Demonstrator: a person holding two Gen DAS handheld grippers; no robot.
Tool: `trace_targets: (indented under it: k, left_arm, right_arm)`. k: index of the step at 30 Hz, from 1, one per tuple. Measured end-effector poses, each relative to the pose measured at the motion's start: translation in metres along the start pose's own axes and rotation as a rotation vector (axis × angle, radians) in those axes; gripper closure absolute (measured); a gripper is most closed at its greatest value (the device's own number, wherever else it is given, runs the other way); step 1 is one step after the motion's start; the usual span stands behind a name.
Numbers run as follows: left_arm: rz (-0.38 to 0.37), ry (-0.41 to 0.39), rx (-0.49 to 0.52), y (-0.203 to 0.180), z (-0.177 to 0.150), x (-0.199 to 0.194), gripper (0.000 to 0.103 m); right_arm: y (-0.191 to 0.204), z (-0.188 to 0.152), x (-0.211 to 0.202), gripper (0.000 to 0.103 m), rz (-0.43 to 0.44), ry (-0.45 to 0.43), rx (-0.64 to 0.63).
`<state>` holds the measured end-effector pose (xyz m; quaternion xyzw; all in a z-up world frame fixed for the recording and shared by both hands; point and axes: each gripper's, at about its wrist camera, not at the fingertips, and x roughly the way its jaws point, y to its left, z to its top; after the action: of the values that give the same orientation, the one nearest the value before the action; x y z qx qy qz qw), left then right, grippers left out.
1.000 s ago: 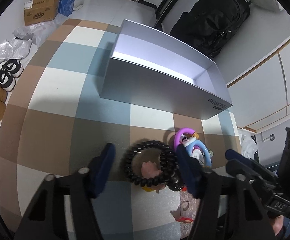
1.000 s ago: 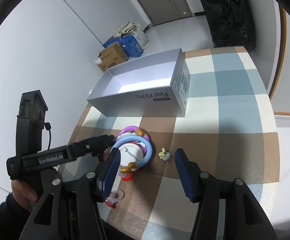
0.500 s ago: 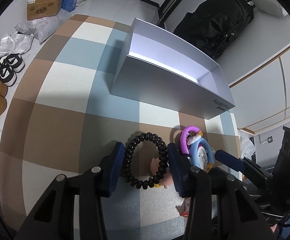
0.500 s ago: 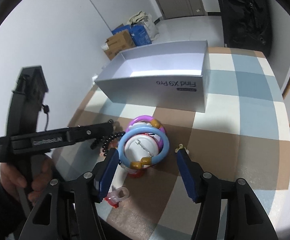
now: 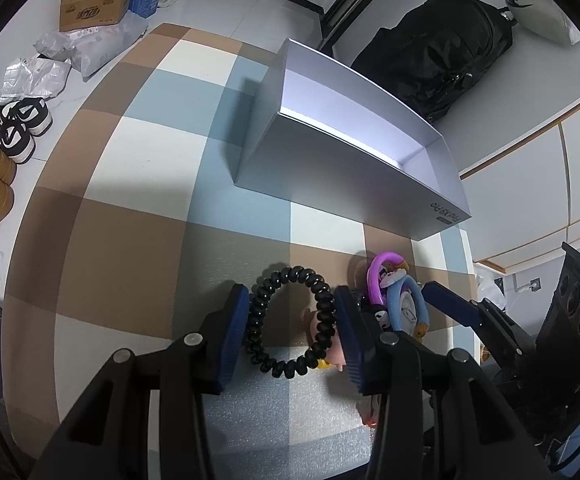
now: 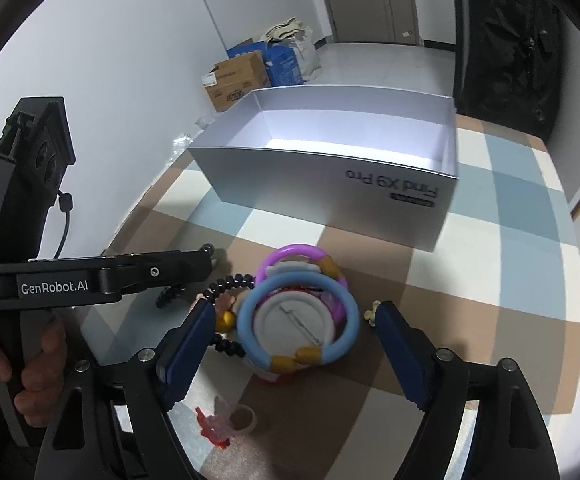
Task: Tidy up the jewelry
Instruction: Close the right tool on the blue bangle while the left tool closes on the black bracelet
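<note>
On the checked counter point(image 5: 121, 264) an open grey box point(image 6: 330, 184) is seen, well beyond the jewelry. Nearer, a blue ring point(image 6: 298, 320) and purple ring point(image 6: 290, 254) are stacked over a round badge point(image 6: 296, 320). The black coil tie point(image 5: 290, 320) is clamped between the pads of the left hand-held gripper point(image 5: 292, 322). The right hand-held gripper point(image 6: 296, 344) is opening wide around the rings, untouched by its pads.

Black coil bracelet point(image 5: 290, 322), blue bangle point(image 6: 298, 320) (flat on mat)
</note>
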<state>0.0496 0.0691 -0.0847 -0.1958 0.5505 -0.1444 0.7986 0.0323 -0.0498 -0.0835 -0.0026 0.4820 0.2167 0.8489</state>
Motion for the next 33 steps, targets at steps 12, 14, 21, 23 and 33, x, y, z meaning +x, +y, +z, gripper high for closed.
trace_targets:
  k: [12,14,21,23,33]
  left_arm:
    - [-0.018,-0.025,-0.002,-0.002,0.000,-0.004,0.069]
    - [-0.018,-0.028,-0.005,-0.002,-0.001,-0.004,0.069]
    - [-0.022,-0.034,-0.009,-0.002,-0.004,-0.006,0.081]
    - [-0.011,-0.026,-0.013,0.000,-0.005,-0.006,0.085]
    - [-0.012,-0.033,-0.033,0.006,-0.011,-0.015,0.096]
  right_arm:
    - [-0.002,-0.002,-0.012,0.042,-0.004,-0.040,0.008]
    - [-0.003,-0.002,-0.018,0.042,0.005,-0.061,0.018]
    - [-0.009,-0.002,-0.036,0.042,0.046,-0.123,0.058]
    - [-0.011,-0.003,-0.040,0.042,0.051,-0.134,0.070]
    - [-0.023,-0.004,-0.052,0.042,0.080,-0.163,0.140]
